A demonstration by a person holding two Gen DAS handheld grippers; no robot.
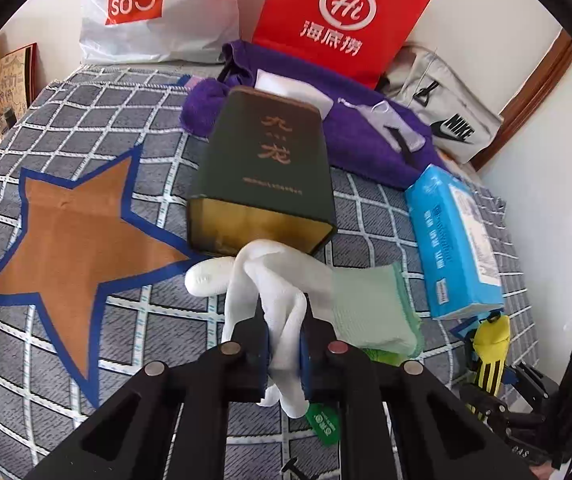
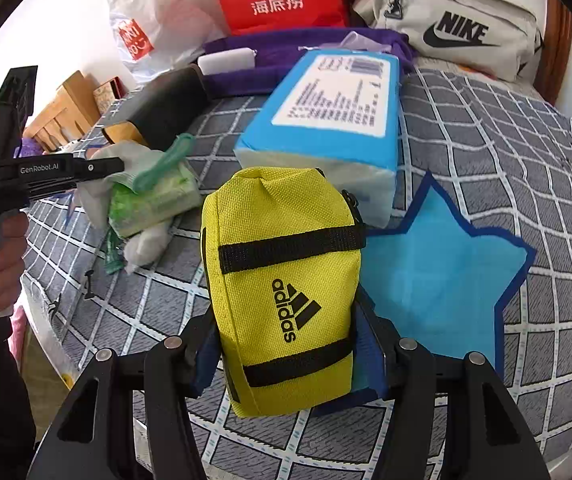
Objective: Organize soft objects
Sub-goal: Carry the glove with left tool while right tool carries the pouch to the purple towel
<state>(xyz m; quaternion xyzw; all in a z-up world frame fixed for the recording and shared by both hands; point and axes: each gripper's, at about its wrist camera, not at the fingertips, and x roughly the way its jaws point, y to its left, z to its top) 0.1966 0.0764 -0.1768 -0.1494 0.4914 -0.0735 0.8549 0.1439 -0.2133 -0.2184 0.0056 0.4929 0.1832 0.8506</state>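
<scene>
One white glove (image 1: 281, 300) sits clamped in the left tool (image 1: 284, 354) before the open dark box (image 1: 263, 176); the right tool (image 2: 286, 364) grips one yellow pouch (image 2: 286, 288).

My right gripper (image 2: 286, 356) is clamped on a yellow pouch (image 2: 286, 292) (black straps, Adidas logo), held upright above the checked bedcover (image 2: 486, 128). A blue tissue pack (image 2: 326, 120) lies just behind it, a blue star patch (image 2: 442, 276) beside it. My left gripper (image 2: 97, 168) grips a white-and-green glove (image 2: 149, 200).
</scene>
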